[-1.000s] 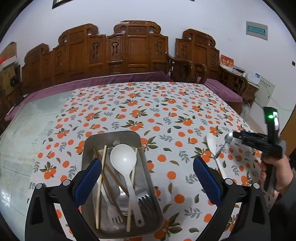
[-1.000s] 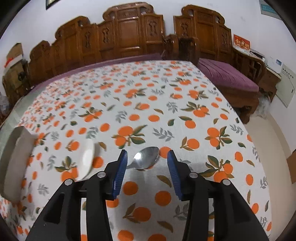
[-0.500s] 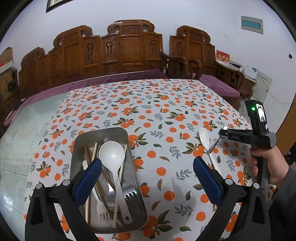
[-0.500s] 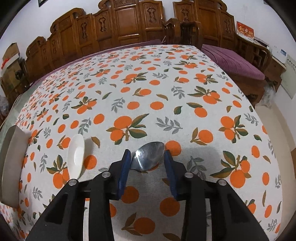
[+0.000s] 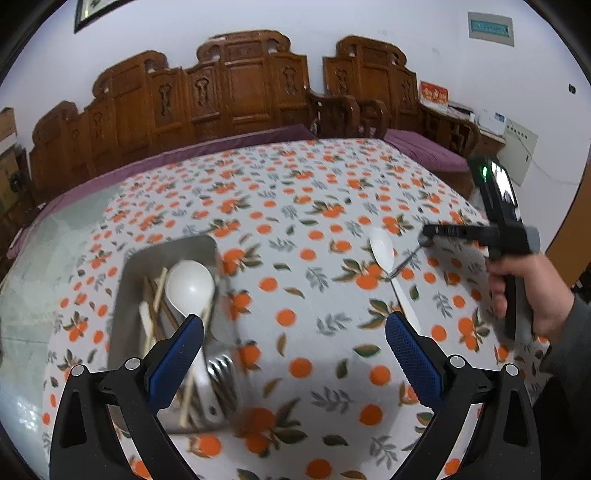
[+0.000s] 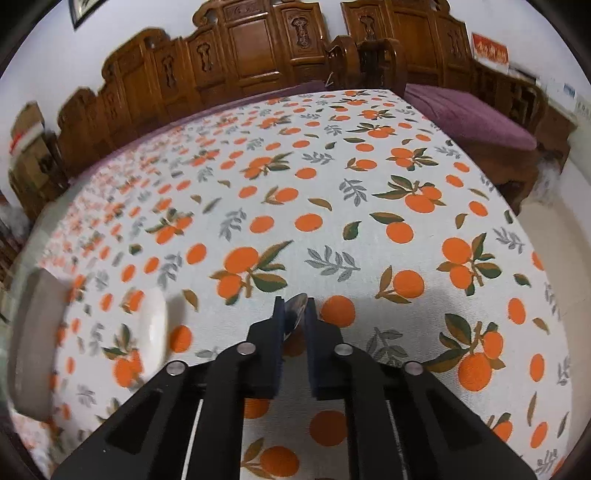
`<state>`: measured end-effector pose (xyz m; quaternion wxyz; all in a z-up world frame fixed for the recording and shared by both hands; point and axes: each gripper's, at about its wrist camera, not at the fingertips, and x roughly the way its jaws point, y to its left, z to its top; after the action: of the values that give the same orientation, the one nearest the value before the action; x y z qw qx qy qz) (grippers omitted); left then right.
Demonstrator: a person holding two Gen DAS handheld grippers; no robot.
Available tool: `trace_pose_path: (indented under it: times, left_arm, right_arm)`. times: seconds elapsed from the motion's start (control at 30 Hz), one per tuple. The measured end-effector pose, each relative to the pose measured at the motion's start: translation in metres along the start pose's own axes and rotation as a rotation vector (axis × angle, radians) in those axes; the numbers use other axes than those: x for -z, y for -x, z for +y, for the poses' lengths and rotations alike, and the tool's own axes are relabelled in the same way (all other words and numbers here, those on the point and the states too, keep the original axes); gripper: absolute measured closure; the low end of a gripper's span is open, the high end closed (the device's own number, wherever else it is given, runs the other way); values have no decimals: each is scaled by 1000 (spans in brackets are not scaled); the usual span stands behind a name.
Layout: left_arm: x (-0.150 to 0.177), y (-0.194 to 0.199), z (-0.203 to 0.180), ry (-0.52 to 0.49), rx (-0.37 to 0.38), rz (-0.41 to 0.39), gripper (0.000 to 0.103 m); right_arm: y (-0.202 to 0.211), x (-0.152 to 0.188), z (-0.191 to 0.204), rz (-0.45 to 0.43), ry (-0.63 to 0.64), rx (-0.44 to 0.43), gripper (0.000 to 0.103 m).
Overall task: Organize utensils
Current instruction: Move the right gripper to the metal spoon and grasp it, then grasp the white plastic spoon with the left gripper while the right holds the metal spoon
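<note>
- Table (image 5: 295, 206): covered by a white cloth printed with oranges and leaves; a bare, pale glassy strip shows along its left side.
- Room: carved wooden bench (image 5: 236, 92) with purple cushions stands behind the table and continues along the right side; white wall behind, with a framed picture at upper left and a small wall panel (image 5: 490, 27) at upper right.
- Metal tray (image 5: 129, 280): sits on the cloth at left. It holds a large white ladle (image 5: 189, 286), wooden chopsticks (image 5: 157, 295) and forks (image 5: 221, 373), all lying loosely across one another.
- White spoon (image 5: 382, 247): lies on the cloth right of the tray, well apart from it, bowl towards the bench.
- Left gripper (image 5: 293, 358): fingers spread wide, nothing between them; it hangs over the near end of the tray and the cloth.
- Right gripper (image 6: 294, 314): jaws drawn together, clamped on the bowl of a metal spoon (image 6: 297, 304). In the left view the spoon's handle slopes down from the gripper's tip to the cloth, its end just beside the white spoon.
- Person's hand (image 5: 532, 291) grips the right tool's handle.
</note>
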<state>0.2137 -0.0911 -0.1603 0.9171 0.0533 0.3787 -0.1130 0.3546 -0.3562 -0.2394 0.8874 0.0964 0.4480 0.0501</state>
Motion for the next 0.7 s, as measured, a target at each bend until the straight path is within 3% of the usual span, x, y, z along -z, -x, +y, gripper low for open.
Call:
trace_pose_path:
  times: [0.27,0.47,0.7]
  left_arm:
    - [-2,-33,-36,-36,29,66,8]
    - [-10,-66,-63,-59,53,116,8]
    - [-20,-102,-85,-69,57,161,8]
  right_arm:
    - [33,-11,-14,-59,-79,-179,100]
    - [43,-12,-26,-57,-67,-205,100]
    - [46,-4,-39,-49,-48,-170,100]
